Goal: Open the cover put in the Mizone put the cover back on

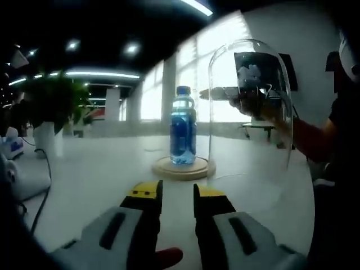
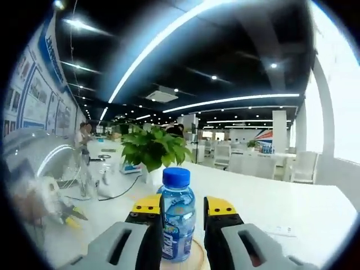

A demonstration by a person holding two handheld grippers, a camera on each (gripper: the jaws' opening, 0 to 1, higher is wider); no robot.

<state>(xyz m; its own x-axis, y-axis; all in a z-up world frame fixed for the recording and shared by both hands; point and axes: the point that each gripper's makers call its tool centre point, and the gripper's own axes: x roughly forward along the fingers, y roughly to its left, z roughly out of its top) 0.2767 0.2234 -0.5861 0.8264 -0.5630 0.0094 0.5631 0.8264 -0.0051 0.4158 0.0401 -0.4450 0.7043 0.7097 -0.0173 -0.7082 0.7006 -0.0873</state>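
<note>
Blue-capped Mizone plastic bottle (image 2: 178,219) stands on a round wooden base (image 1: 183,169), framed by our right gripper (image 2: 183,211); we cannot tell whether it is gripped. Our left gripper (image 1: 178,194) is parted and empty. We should centre the clear glass dome (image 1: 250,124) squarely.

One bottle (image 1: 183,126), one glass cover (image 1: 250,112), one wooden base (image 1: 183,167), one potted plant (image 2: 153,147).

**Open-plan office floor**

We're looking at a large office: dark open ceiling with long linear light strips (image 2: 225,101) and spot downlights running deep into the room. Rows of white desks and chairs (image 2: 304,166) are filling the back. Poster boards (image 2: 34,95) are lining one wall, big bright windows (image 1: 194,73) the other. A potted plant (image 2: 153,147) is sitting on the white table (image 2: 292,208); people are standing in the distance.
</note>
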